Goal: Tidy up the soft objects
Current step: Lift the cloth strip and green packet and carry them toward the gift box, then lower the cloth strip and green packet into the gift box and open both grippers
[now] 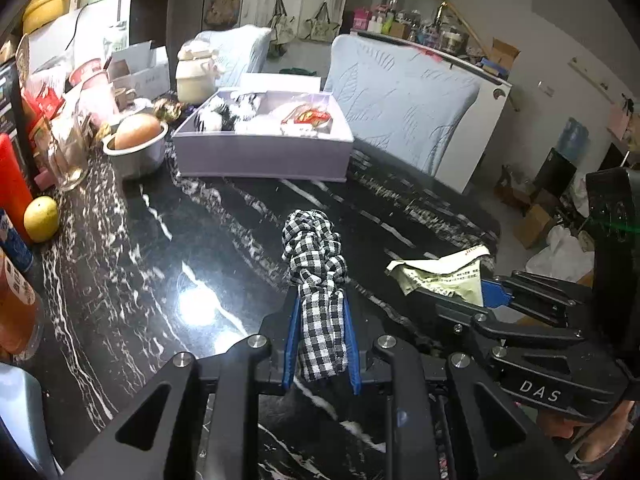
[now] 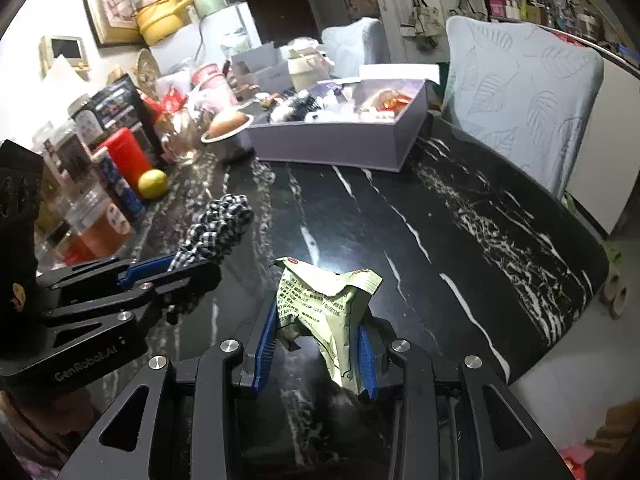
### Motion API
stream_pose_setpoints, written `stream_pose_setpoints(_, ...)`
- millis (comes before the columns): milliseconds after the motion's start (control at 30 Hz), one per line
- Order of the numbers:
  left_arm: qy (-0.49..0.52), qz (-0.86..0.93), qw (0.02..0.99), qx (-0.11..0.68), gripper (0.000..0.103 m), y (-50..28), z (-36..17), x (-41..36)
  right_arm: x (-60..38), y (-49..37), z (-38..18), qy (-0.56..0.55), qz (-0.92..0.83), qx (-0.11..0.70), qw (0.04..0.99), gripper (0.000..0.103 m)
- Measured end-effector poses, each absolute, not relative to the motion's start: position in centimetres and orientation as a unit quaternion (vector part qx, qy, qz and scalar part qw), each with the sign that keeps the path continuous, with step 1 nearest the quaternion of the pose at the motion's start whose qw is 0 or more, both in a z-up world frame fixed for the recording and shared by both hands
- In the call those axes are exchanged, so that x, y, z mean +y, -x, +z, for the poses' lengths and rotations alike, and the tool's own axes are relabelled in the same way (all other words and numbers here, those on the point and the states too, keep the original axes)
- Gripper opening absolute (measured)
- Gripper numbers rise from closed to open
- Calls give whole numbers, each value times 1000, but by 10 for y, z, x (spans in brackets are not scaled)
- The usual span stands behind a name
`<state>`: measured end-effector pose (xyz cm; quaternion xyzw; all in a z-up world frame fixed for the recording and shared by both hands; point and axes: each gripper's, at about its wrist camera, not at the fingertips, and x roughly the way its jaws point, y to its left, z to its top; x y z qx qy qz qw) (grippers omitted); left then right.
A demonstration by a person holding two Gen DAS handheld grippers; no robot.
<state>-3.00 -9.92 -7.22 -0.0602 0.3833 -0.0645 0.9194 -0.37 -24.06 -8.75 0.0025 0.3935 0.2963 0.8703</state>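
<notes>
My left gripper (image 1: pixel 321 312) is shut on a black-and-white checked cloth (image 1: pixel 316 256), knotted into a bundle and held above the black marble table (image 1: pixel 160 264). My right gripper (image 2: pixel 318 320) is shut on a crumpled pale green packet (image 2: pixel 324 300), also above the table. Each gripper shows in the other's view: the right one with its packet (image 1: pixel 444 276) at the right, the left one with the cloth (image 2: pixel 220 224) at the left. A lilac box (image 1: pixel 260 152) with several soft items inside stands at the table's far side, also in the right wrist view (image 2: pixel 336 144).
Along the left edge stand a metal bowl (image 1: pixel 138 152) with a round brown thing in it, a lemon (image 1: pixel 41 219), a red container (image 1: pixel 12 188), jars and packets. Two pale blue covered chairs (image 1: pixel 404 100) stand behind the table. The table's right edge (image 2: pixel 560 320) drops to the floor.
</notes>
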Motion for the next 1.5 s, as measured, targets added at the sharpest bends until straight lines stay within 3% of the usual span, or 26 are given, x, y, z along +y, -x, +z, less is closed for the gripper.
stream_pose_setpoints(667, 26, -88, 955, 283, 20, -26, 16, -90, -231, -40, 2, 14, 326, 314, 892, 35)
stream_pose_setpoints(1500, 10, -75, 970, 231, 20, -155, 47, -58, -197, -163, 47, 28, 322, 261, 910, 35)
